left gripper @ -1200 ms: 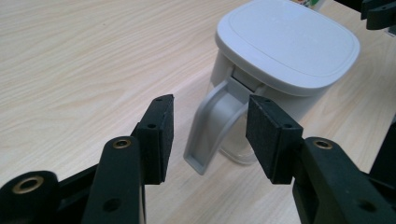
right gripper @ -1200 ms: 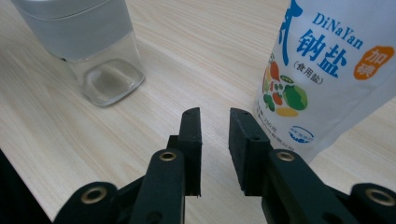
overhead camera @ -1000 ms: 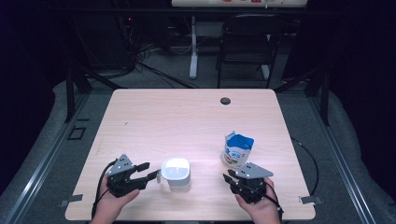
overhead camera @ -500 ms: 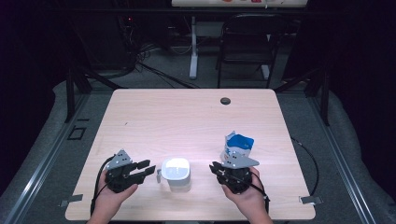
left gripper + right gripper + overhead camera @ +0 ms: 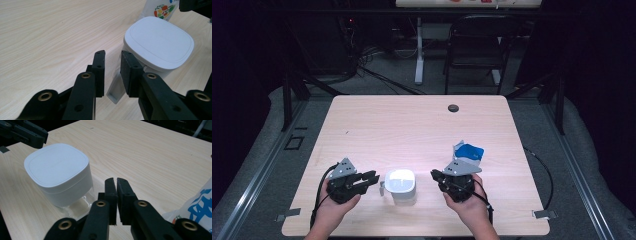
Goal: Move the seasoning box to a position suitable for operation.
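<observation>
Left hand-held gripper (image 5: 112, 75) closing, handle (image 5: 115, 88) between pads untouched; right hand-held gripper (image 5: 116, 195) clenched empty.

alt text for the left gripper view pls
Two black jaws of the left gripper straddle the handle of a white lidded container on a light wooden table, having just been closing. A printed pouch stands behind it.

container (image 5: 400, 186) | clear body, white square lid on, side handle | upright | table's near edge
</observation>
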Available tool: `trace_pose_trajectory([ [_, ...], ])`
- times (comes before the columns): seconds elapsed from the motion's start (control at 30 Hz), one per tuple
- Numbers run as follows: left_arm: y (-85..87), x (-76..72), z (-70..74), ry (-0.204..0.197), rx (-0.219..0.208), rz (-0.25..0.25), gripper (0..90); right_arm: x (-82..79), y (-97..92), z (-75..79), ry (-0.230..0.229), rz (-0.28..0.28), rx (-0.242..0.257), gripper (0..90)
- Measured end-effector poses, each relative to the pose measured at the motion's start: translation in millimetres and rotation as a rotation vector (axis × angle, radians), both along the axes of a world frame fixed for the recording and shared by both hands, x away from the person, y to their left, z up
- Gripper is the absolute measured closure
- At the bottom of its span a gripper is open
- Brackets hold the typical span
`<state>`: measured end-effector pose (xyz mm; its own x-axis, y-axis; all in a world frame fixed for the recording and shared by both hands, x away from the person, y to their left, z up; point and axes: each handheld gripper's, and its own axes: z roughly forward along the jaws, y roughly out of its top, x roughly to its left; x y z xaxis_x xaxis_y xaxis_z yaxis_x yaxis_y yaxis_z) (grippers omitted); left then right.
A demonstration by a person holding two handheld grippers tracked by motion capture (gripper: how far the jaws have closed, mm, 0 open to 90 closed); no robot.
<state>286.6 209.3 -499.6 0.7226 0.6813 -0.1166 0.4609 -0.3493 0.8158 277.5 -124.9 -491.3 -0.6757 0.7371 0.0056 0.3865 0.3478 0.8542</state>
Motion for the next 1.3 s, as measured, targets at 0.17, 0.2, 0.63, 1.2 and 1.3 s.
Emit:
trace_pose_trajectory([
  [0.17,-2.6,-2.0,1.5,0.004,0.01,-0.017,77.8,-1.2,3.9,-0.6,0.009,0.011,-0.022,85.7],
  [0.2,-2.6,-2.0,1.5,0.004,0.01,-0.017,78.1,-1.2,3.9,-0.6,0.009,0.011,-0.022,85.7],
  [0.63,-9.3,-2.9,17.2,-0.015,0.03,-0.033,83.4,-1.1,7.0,-0.4,0.033,0.023,-0.023,81.1],
  [1.2,-27.7,3.5,27.1,-0.007,0.056,-0.083,90.0,4.3,-2.9,0.7,0.005,-0.016,0.025,62.2],
  [1.3,-29.9,3.3,25.2,-0.004,0.053,-0.095,90.0,3.9,-2.6,0.1,0.014,-0.023,0.042,61.0],
])
